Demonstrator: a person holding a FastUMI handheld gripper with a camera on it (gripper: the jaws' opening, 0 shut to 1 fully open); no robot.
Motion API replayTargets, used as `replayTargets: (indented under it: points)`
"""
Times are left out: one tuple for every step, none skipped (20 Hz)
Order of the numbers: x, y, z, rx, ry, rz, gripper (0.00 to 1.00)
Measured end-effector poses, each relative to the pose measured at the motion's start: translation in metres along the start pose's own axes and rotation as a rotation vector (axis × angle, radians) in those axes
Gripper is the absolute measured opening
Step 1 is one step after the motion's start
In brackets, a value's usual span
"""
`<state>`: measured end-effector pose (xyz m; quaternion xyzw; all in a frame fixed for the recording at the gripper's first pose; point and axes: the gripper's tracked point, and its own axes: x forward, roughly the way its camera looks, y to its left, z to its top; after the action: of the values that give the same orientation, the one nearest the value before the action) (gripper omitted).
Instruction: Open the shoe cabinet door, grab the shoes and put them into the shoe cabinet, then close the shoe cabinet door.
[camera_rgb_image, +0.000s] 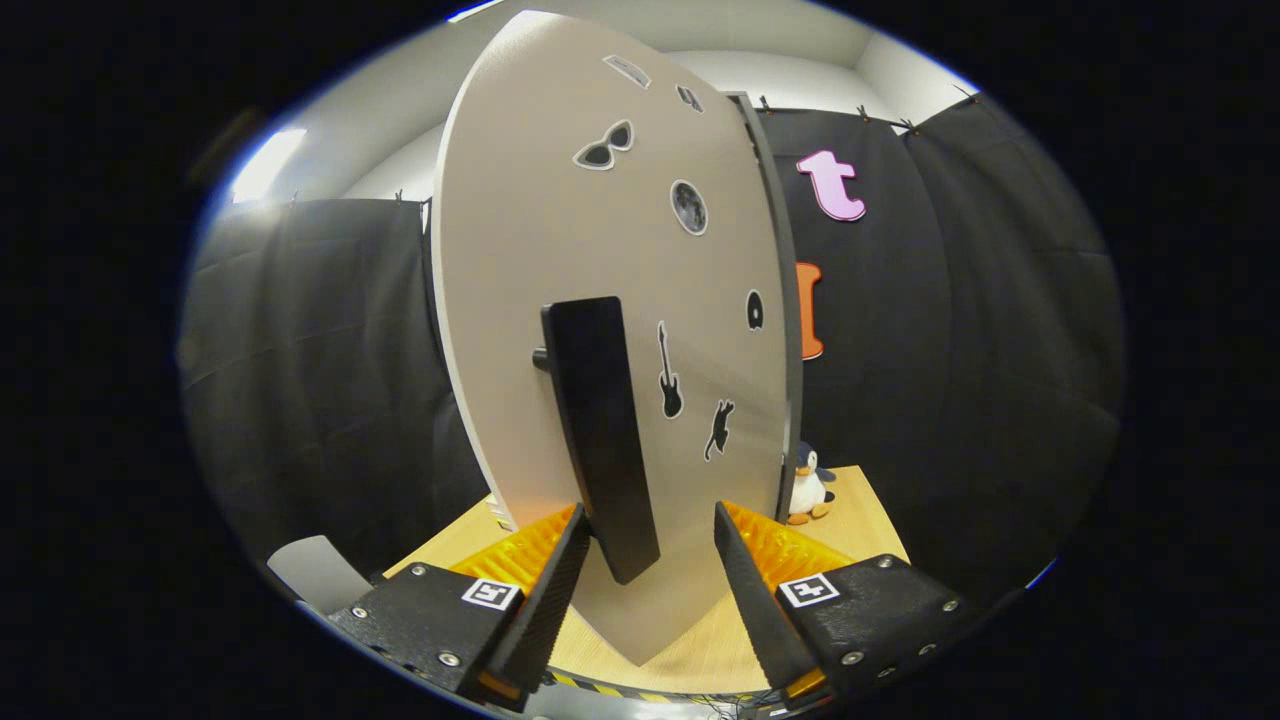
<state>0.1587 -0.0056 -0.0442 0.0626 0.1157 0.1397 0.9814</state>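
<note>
The shoe cabinet door (560, 250) is a pale grey panel with several small stickers, standing close in front of me and swung at an angle. Its long black bar handle (600, 430) stands out from the panel. My gripper (648, 535) is open, and the lower end of the handle hangs between the fingers, close to the left finger (555, 590). The right finger (745, 590) stands apart from the handle. I cannot tell whether the left one touches it. The door hides the cabinet's inside.
The cabinet stands on a light wooden tabletop (860, 510). A small penguin toy (808, 490) sits beyond the door's right edge. A grey object (315, 570) lies at the table's left corner. Black cloth walls surround the booth.
</note>
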Motion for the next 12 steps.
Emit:
replayTargets:
  points:
    - [0.007, 0.006, 0.001, -0.008, -0.002, 0.011, 0.85]
    - [0.014, 0.012, 0.004, -0.013, -0.006, 0.022, 0.87]
    - [0.024, 0.019, 0.004, -0.014, -0.005, 0.032, 0.89]
    - [0.032, 0.026, 0.005, -0.012, -0.008, 0.045, 0.91]
    - [0.043, 0.033, 0.005, -0.005, -0.004, 0.057, 0.94]
    - [0.052, 0.040, 0.005, 0.001, -0.008, 0.068, 0.94]
    - [0.060, 0.048, 0.006, 0.002, -0.010, 0.078, 0.94]
    - [0.069, 0.056, 0.007, 0.002, -0.011, 0.086, 0.94]
    - [0.078, 0.062, 0.010, -0.004, -0.012, 0.090, 0.94]
    - [0.087, 0.069, 0.014, -0.015, -0.014, 0.093, 0.94]
    - [0.098, 0.073, 0.015, -0.023, -0.012, 0.095, 0.94]
    - [0.107, 0.079, 0.017, -0.027, -0.009, 0.095, 0.95]
